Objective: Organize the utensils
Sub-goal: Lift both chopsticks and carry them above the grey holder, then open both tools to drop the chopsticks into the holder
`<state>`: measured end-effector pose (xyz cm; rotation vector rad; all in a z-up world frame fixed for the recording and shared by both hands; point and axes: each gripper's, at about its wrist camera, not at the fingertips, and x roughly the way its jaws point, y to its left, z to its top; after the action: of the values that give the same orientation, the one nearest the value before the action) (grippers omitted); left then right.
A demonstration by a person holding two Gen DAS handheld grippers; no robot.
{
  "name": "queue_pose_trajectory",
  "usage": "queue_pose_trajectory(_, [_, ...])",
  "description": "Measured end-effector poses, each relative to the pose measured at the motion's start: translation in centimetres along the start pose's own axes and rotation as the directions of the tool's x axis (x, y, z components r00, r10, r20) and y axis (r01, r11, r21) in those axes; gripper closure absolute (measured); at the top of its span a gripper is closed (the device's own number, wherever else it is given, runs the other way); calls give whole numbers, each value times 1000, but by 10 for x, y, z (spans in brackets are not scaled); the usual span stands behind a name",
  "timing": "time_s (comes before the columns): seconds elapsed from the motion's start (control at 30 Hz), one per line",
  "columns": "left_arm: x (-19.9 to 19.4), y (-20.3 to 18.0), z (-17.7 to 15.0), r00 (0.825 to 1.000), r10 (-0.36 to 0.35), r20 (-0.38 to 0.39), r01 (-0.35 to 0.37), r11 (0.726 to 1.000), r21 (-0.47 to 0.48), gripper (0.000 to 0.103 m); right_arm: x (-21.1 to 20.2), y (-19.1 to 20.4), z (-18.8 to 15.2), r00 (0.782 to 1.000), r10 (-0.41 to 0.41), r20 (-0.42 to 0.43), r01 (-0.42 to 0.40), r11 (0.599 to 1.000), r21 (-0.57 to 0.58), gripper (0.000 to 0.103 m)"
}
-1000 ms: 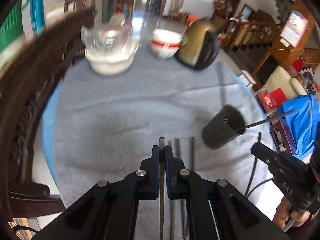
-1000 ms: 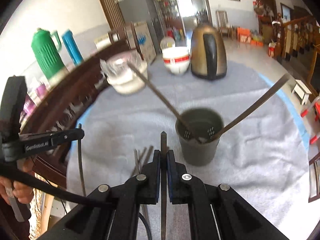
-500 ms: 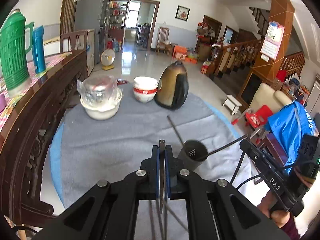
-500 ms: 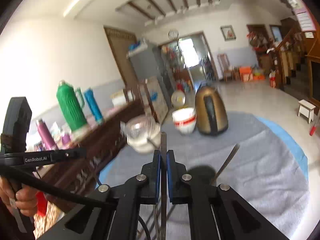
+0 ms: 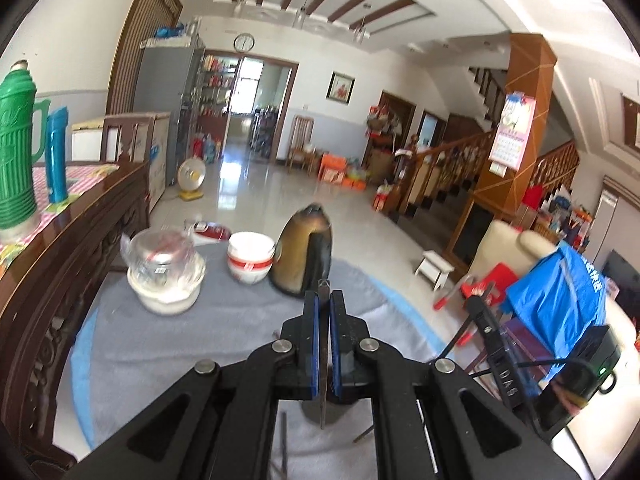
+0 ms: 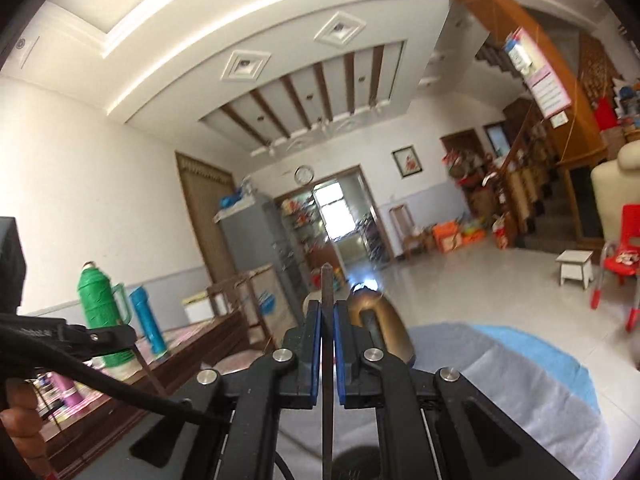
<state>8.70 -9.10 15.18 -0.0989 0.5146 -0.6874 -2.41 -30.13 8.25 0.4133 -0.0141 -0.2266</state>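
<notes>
My left gripper [image 5: 324, 300] is shut on a thin dark chopstick [image 5: 322, 396] whose tip pokes out in front of the kettle. The black utensil cup [image 5: 316, 412] sits on the cloth just below these fingers, mostly hidden by them. My right gripper [image 6: 326, 308] points level into the room, shut on a second dark chopstick [image 6: 327, 280]. The cup's dark rim [image 6: 352, 464] shows at the bottom edge of the right wrist view. Another loose chopstick [image 5: 284, 444] lies on the cloth under the left gripper.
The round table wears a grey cloth [image 5: 160, 344]. At its far side stand a bronze kettle [image 5: 306, 256], a red-banded white bowl [image 5: 250, 256] and a lidded glass jar on a white bowl [image 5: 166, 276]. A carved wooden sideboard [image 5: 60, 264] with a green thermos [image 5: 16, 152] borders the left.
Both grippers have risen and tipped upward, each still carrying its chopstick. The cup has slid from open view to under the fingers, and the room now fills both views.
</notes>
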Motion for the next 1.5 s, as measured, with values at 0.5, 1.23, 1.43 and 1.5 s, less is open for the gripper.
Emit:
queue_pose_trajectory(0.5, [80,6,-21,999,-11,31,13,997,-72,98,77,23,-32,992,-124,30,127,983,-131,97])
queue_pose_trajectory(1.23, [71,1,-78,993,90,-71,-87,995,54,58,54,-21,-67,974,-120,-193,110,992,-63,95])
queue_pose_trajectory(1.43, [44,12,-103,973,205,-102,-193,974,116,38,31,-33,-59,968,-65,-242,72,997,20,91])
queue_pose_trajectory(1.5, [36,19,-114,959,254,-122,-237,962,138,37,24,-34,-56,967,-51,-250,63,997,42,89])
